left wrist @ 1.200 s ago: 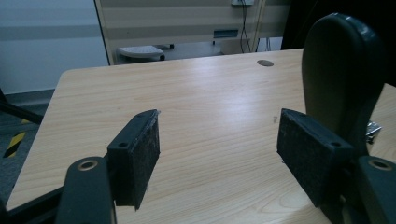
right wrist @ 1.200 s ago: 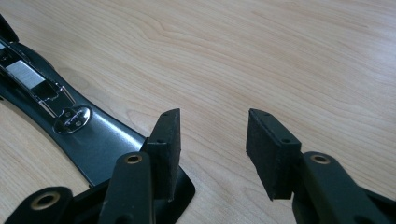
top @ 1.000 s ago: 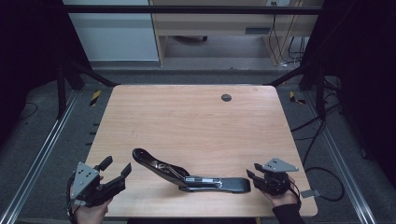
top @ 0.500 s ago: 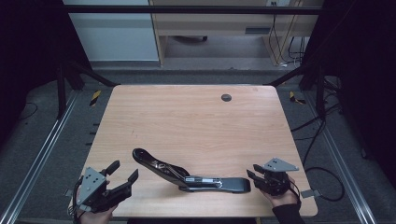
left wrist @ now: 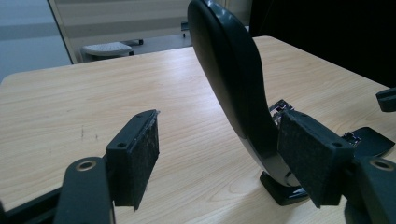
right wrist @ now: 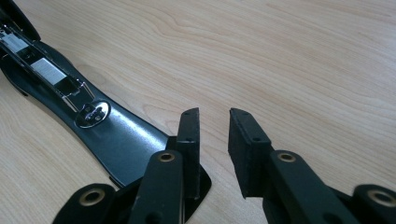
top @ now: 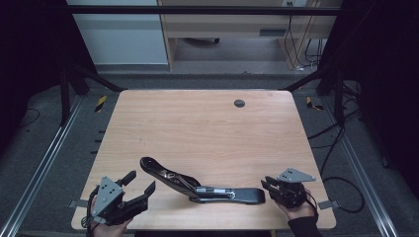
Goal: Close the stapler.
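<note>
A black stapler, opened out flat, lies near the front edge of the wooden table. Its top arm rises at the left end and its base points right. My left gripper sits at the front left with its jaws wide open, just short of the raised arm. In the left gripper view that arm stands ahead, close to the right pad of the gripper. My right gripper is at the stapler's right end. Its jaws have just been closing. In the right gripper view the gripper keeps a narrow gap with nothing in it, and the stapler base lies beside and under the left jaw.
A small round dark grommet sits near the table's far edge. Metal rails run along the floor on both sides, with cables at the right. A cabinet and desk stand beyond the table.
My left gripper has slid right, toward the stapler's raised arm. The right gripper's jaws stand closer together; that hand has stayed put.
</note>
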### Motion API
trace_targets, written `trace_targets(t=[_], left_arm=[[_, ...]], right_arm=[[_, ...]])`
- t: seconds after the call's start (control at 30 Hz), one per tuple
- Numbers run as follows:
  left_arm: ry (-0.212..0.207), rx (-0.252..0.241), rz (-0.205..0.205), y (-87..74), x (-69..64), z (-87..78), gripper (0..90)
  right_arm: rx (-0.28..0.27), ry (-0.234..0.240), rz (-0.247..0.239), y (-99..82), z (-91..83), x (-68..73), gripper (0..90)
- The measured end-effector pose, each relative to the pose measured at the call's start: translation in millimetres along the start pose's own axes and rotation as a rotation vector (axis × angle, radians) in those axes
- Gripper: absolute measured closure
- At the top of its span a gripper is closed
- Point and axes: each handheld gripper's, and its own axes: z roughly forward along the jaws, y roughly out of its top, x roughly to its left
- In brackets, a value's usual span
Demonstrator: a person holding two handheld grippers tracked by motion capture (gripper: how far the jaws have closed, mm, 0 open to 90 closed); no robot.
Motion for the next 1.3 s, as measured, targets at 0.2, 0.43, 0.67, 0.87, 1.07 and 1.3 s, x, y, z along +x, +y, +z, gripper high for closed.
trace_targets(t=[0.2,0.43,0.67,0.87,1.07,1.3], left_arm=[[-0.004,-0.003,0.013,6.4,-5.5,7.8,28.8],[-0.009,0.005,0.02,9.2,-10.2,17.3,29.2],[0.01,-0.002,0.021,10.3,-9.1,23.8,31.2],[0.013,-0.013,0.026,16.4,-9.8,30.0,34.5],[0.008,-0.016,0.022,19.3,-11.7,35.7,38.4],[0.01,-0.016,0.013,19.0,-10.3,34.8,44.0]], right_arm=[[0.006,0.016,-0.012,-0.9,-0.7,3.2,78.2],[0.005,0.034,-0.01,-3.9,-6.0,6.4,80.6],[0.013,0.048,-0.01,-9.3,-9.8,10.2,81.3],[0.018,0.06,-0.003,-13.2,-12.0,14.3,81.6],[0.021,0.066,-0.009,-12.7,-9.3,14.5,82.6],[0.036,0.102,0.0,-13.1,-2.0,15.9,83.2]])
